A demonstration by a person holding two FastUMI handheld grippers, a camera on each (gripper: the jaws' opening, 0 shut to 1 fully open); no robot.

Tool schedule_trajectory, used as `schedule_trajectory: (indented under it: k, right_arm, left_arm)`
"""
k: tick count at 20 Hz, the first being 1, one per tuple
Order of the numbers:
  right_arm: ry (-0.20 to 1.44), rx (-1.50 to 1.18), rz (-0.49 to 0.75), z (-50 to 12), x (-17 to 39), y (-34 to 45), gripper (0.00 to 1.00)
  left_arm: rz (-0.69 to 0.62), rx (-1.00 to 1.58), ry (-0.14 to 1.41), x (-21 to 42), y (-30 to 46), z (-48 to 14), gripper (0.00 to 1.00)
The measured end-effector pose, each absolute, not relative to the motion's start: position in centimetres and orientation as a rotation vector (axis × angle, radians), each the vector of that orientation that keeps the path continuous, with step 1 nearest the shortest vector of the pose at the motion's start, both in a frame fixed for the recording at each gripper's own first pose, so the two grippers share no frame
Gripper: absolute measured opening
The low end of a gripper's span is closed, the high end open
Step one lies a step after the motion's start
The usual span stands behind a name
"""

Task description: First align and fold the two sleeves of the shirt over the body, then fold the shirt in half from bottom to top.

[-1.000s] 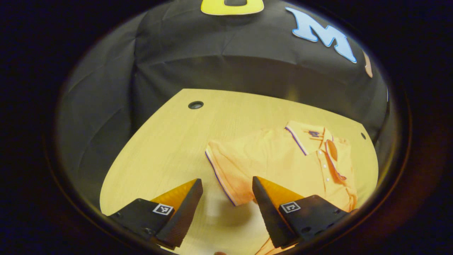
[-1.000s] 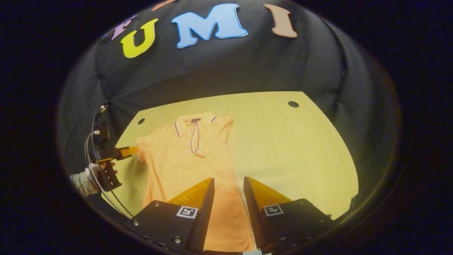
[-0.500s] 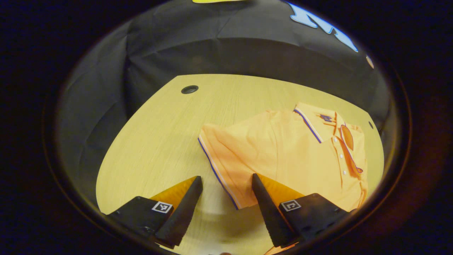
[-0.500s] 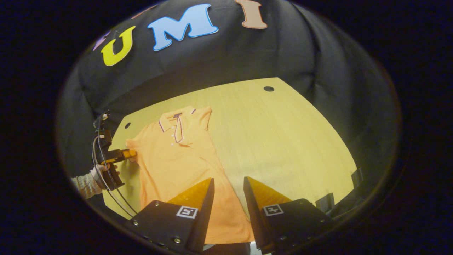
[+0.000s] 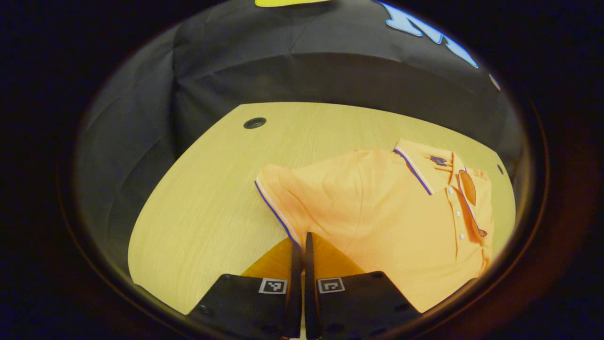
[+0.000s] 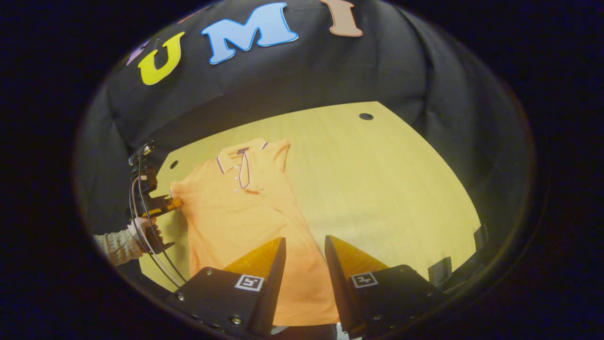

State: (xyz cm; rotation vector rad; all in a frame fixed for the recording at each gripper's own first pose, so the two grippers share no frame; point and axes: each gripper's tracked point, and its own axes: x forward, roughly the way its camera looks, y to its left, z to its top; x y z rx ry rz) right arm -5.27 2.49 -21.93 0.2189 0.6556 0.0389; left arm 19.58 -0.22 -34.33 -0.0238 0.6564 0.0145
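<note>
The left gripper point(image 5: 299, 241) has just closed on the shirt's point(image 5: 377, 212) left sleeve cuff point(image 5: 278, 215), ready to fold it over the body, while the right gripper point(image 6: 304, 250) hangs open above the hem.

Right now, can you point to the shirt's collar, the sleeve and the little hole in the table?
collar point(image 5: 417, 163): left gripper view, striped edge.
sleeve point(image 5: 283, 198): left gripper view, near the cuff.
hole point(image 5: 255, 123): left gripper view, its middle.

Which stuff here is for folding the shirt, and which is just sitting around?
For the job:
- shirt
- its sleeve, pinched by the left gripper
- right gripper, open above the shirt's bottom end

Just there:
- table
- holes in the table
- black cloth wall
</note>
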Motion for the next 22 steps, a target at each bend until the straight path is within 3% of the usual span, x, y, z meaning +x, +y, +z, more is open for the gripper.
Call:
schedule_trajectory:
  k: [3, 10, 22]
  right_arm:
    - [0.654, 0.225, 0.036, -22.1, -5.4, 2.2, 0.52]
    - [0.650, 0.238, 0.029, -22.3, -5.3, 1.7, 0.52]
    - [0.656, 0.281, -0.012, -23.5, -5.9, -0.2, 0.52]
  left_arm:
    - [-0.021, 0.018, 0.670, 19.5, -0.2, -34.1, 0.06]
    - [-0.064, 0.130, 0.624, 20.2, -2.2, -31.4, 0.07]
    - [-0.330, 0.346, 0.475, 19.3, -15.6, -26.1, 0.07]
